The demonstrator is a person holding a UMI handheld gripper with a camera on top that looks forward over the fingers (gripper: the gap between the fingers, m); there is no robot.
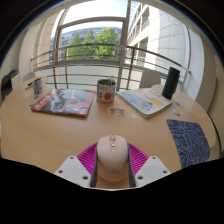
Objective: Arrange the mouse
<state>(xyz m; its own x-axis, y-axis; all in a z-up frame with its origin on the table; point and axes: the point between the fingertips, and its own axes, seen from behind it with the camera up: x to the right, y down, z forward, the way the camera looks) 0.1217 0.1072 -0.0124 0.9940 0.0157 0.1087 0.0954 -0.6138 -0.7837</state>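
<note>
My gripper (pixel 112 165) has the mouse (pixel 112 158) clenched between its two fingers — the magenta pads (pixel 88 157) press against both of its flanks, with no gap that I can make out on either side. The mouse is pale, beige-white, with a small wheel showing near its far end, and it points away from me along the line of the fingers. I cannot tell whether it is lifted or touching the wooden table (pixel 60 135) beneath it. Beyond the fingers the table spreads out wide. Straight ahead, well apart from the mouse, stands a mug (pixel 106 92) with a reddish mark on its side. To the left of the mug lies a flat magazine (pixel 63 100) with a red cover, and further left something small and dark that I cannot identify. To the right of the mug lies an open booklet (pixel 146 100), and past it a dark upright object (pixel 172 82) near the table's far edge. Nearer to me, on the right, lies a blue patterned mat (pixel 189 140) — flat on the wood, apart from the fingers. Behind the table a large window (pixel 100 40) shows trees and a building.
</note>
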